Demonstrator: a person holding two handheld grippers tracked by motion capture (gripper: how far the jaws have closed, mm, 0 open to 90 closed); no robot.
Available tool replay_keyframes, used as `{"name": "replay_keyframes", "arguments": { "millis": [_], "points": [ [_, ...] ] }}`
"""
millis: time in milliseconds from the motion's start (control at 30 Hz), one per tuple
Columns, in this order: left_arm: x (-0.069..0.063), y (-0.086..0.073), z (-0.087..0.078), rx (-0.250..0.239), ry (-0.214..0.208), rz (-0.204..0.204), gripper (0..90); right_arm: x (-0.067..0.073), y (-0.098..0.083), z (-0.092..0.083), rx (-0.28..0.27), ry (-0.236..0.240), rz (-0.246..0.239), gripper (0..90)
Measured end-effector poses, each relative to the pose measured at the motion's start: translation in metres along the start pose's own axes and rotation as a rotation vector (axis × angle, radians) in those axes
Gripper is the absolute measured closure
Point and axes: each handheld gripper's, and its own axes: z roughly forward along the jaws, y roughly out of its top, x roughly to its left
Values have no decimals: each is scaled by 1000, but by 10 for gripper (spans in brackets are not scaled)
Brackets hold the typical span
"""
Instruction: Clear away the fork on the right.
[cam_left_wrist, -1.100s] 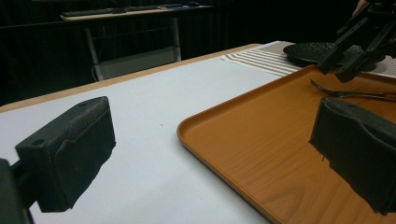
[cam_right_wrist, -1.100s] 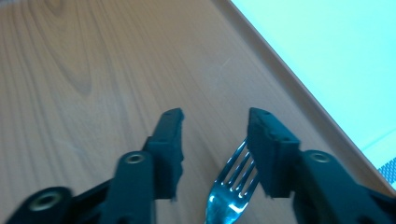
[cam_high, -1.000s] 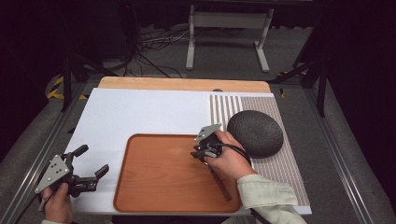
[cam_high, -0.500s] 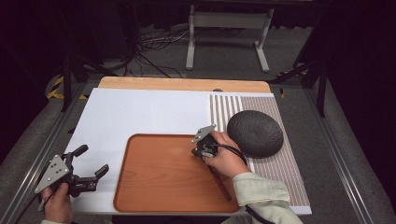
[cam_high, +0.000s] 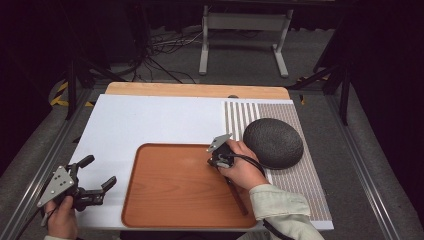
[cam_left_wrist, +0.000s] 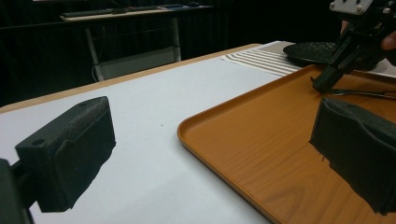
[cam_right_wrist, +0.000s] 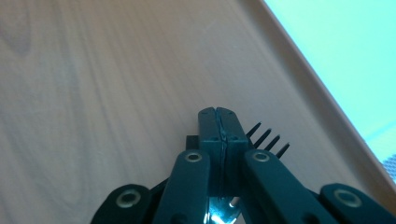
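Right tool (cam_right_wrist: 218, 122) is clamped on the fork (cam_right_wrist: 267, 136) low over the tray (cam_high: 175, 200), near its right edge; fork looks thin, stiff, slick metal, so grip the neck square; left tool (cam_high: 97, 175) idles wide open left of tray.

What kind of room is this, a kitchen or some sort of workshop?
Probably a lab or recording studio, not a kitchen. Black curtains surround a lone table, loose cables lie on the grey floor, and a person works a handheld right gripper over a wooden tray.

Bright tabletop, dark surroundings, blurred close-ups
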Motion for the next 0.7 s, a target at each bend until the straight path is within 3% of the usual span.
{"name": "replay_keyframes", "arguments": {
  "millis": [700],
  "points": [
    [0, 0, 1, 2, -2, -2, 7, -17, -14, -10, 29, -62, 52, 900]
  ]
}}
